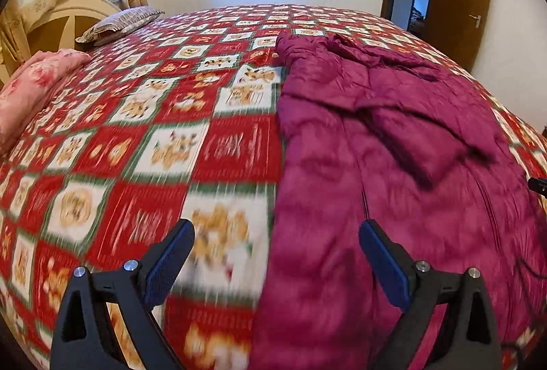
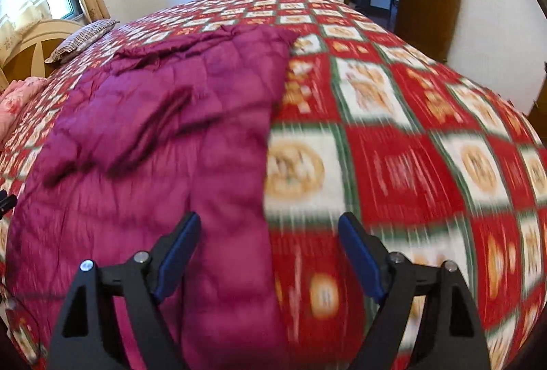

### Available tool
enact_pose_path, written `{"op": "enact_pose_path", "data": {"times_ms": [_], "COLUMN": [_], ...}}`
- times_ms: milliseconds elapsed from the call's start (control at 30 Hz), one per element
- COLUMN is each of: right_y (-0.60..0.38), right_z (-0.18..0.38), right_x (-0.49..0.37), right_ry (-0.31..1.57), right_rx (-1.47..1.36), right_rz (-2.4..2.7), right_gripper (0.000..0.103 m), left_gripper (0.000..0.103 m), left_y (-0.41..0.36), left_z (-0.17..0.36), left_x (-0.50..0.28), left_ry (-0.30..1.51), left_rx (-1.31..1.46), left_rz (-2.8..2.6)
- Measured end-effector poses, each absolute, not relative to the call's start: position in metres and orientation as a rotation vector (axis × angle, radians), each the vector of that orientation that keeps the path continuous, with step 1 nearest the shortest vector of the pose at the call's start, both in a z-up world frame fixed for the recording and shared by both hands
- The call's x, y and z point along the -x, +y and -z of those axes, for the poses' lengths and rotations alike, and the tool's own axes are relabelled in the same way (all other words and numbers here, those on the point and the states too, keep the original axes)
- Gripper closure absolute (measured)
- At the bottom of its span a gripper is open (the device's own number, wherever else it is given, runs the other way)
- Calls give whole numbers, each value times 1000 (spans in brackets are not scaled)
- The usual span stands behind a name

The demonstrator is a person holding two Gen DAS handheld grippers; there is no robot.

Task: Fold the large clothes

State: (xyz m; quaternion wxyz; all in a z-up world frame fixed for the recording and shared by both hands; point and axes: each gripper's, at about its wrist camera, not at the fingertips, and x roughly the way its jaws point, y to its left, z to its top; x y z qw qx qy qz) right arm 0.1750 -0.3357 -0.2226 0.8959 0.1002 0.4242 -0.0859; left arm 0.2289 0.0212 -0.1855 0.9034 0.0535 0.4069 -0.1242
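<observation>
Both grippers hang with jaws wide and empty: left gripper (image 1: pixel 276 226) over the coat's (image 1: pixel 393 172) left edge, right gripper (image 2: pixel 269 219) over its right edge. The coat lies spread on the bedspread (image 1: pixel 143 144). Only the left view clearly shows the pink pillow (image 1: pixel 30 90).

Magenta quilted coat (image 1: pixel 393 148) on a bedspread (image 1: pixel 154 137) checked red and white with green lines — a pink floral pillow (image 1: pixel 30 90) far left, a striped one (image 1: pixel 119 23) beyond.
</observation>
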Motion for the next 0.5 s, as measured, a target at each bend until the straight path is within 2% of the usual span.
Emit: {"op": "enact_pose_path", "data": {"times_ms": [367,500], "right_y": [-315,-306], "right_z": [233,238], "right_x": [-97,-83], "right_ry": [886,895], "right_rx": [-230,-218], "right_rz": [170,133], "right_gripper": [18,19], "left_gripper": [6,6], "left_y": [28,24], "left_z": [199,215], "left_x": [-175,-164], "left_ry": [868,942], "left_rx": [-122,-103], "left_rz": [289,347]}}
